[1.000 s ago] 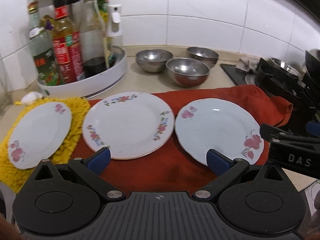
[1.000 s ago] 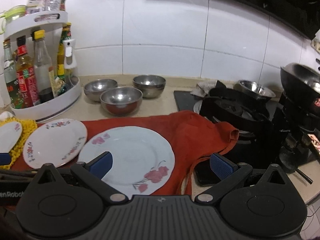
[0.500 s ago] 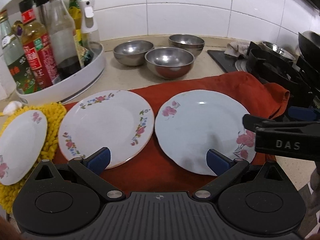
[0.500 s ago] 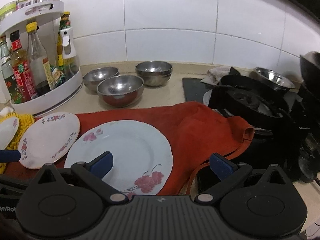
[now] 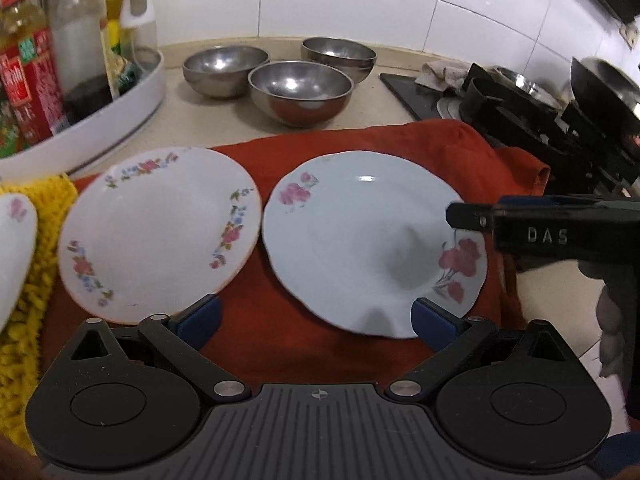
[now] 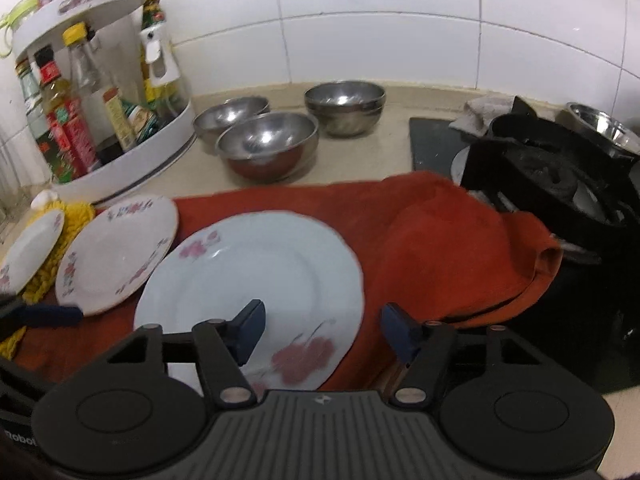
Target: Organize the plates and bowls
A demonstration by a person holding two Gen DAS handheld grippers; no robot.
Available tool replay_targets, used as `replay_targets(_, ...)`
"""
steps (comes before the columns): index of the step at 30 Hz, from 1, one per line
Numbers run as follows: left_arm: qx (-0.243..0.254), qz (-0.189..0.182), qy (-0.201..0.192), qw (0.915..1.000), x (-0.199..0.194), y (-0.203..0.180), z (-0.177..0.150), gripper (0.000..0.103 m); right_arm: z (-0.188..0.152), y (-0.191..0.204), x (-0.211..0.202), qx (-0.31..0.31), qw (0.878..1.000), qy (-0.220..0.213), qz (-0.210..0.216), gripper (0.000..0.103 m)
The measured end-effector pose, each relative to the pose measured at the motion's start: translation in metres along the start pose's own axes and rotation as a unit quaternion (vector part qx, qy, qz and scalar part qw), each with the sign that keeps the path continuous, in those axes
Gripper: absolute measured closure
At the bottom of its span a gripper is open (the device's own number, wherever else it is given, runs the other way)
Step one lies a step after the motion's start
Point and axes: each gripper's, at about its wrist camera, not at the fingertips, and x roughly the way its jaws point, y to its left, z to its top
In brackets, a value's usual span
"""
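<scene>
A pale blue plate with pink flowers [image 5: 360, 236] [image 6: 256, 276] lies on a red cloth [image 5: 332, 340] [image 6: 432, 232]. A white floral plate [image 5: 160, 228] [image 6: 116, 252] lies left of it. A small plate [image 5: 12, 248] [image 6: 32, 248] rests on a yellow mat. Three steel bowls [image 5: 300, 88] [image 6: 268, 144] stand behind. My left gripper [image 5: 316, 324] is open, low before the two plates. My right gripper [image 6: 322, 330] is open, its jaws partly closed in, straddling the blue plate's near right rim; it also shows in the left wrist view [image 5: 520, 232].
A white turntable rack of bottles [image 5: 80, 92] [image 6: 100, 112] stands at the back left. A black gas stove [image 5: 540, 120] [image 6: 560, 184] with pans sits at the right. White tiled wall behind. The counter's front edge lies at the lower right.
Both grippers have moved right and closer to the blue plate. The right gripper's jaws have narrowed and now straddle the plate's rim.
</scene>
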Motion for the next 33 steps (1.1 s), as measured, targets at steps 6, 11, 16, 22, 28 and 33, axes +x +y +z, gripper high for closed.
replay_targets(6, -0.018, -0.003, 0.012, 0.9998, 0.018, -0.001, 0.007, 0.002, 0.019, -0.006, 0.02, -0.021, 0.999, 0.004, 0.033, 0.046)
replay_targets(11, -0.038, -0.011, 0.017, 0.9991, 0.029, 0.0, 0.014, 0.003, 0.031, -0.013, 0.043, -0.037, 0.997, 0.028, 0.068, 0.052)
replay_targets(16, -0.046, -0.014, 0.026, 0.9985, 0.041, -0.001, 0.018, 0.003, 0.039, -0.018, 0.055, -0.054, 0.992, 0.055, 0.096, 0.053)
replay_targets(22, -0.041, -0.014, 0.024, 0.9988, 0.051, -0.009, 0.026, 0.001, 0.043, -0.021, 0.068, -0.091, 0.983, 0.088, 0.135, 0.054)
replay_targets(28, -0.058, 0.004, 0.033, 0.9978, 0.047, -0.003, 0.03, 0.008, 0.047, -0.026, 0.066, -0.08, 0.98, 0.101, 0.152, 0.055)
replay_targets(33, -0.045, 0.002, 0.038, 0.9983, 0.042, -0.004, 0.024, 0.007, 0.048, -0.025, 0.067, -0.108, 0.972, 0.116, 0.173, 0.056)
